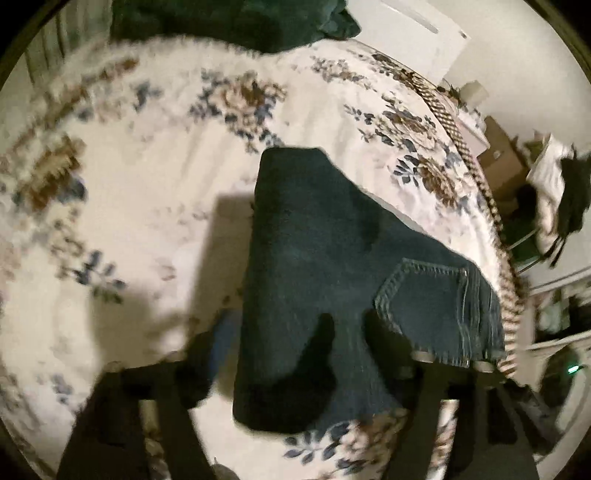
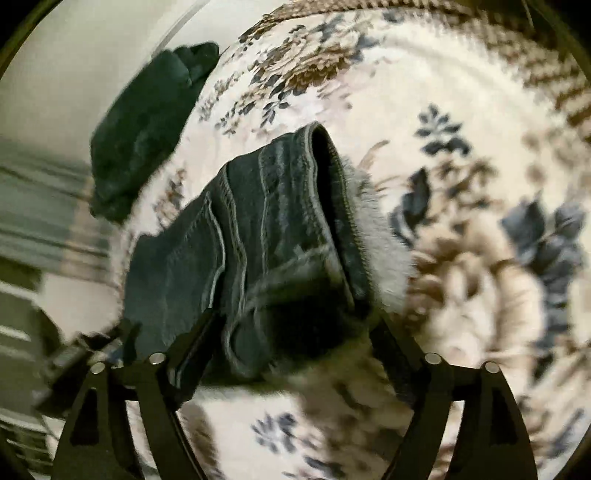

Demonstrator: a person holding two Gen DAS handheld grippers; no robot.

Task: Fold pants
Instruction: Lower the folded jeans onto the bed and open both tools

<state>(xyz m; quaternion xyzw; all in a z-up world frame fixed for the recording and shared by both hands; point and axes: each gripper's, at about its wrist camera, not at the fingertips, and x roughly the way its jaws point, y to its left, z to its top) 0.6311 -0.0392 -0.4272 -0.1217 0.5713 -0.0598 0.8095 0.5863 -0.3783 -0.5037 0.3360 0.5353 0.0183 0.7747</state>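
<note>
Dark blue jeans (image 1: pixel 325 258) lie folded on a floral bedspread (image 1: pixel 155 192), with a back pocket (image 1: pixel 424 299) at the right. My left gripper (image 1: pixel 295 354) is open just above the near end of the folded jeans, its fingers (image 1: pixel 195 373) spread either side. In the right wrist view the jeans (image 2: pixel 266 236) show their waistband and frayed hem close up. My right gripper (image 2: pixel 295 332) is open, its fingers (image 2: pixel 199 343) wide either side of the jeans' near end.
A dark green cloth heap (image 1: pixel 236 18) lies at the far end of the bed; it also shows in the right wrist view (image 2: pixel 144 125). The bed's patterned edge (image 1: pixel 476 177) runs along the right, with boxes (image 1: pixel 502 162) and clutter beyond on the floor.
</note>
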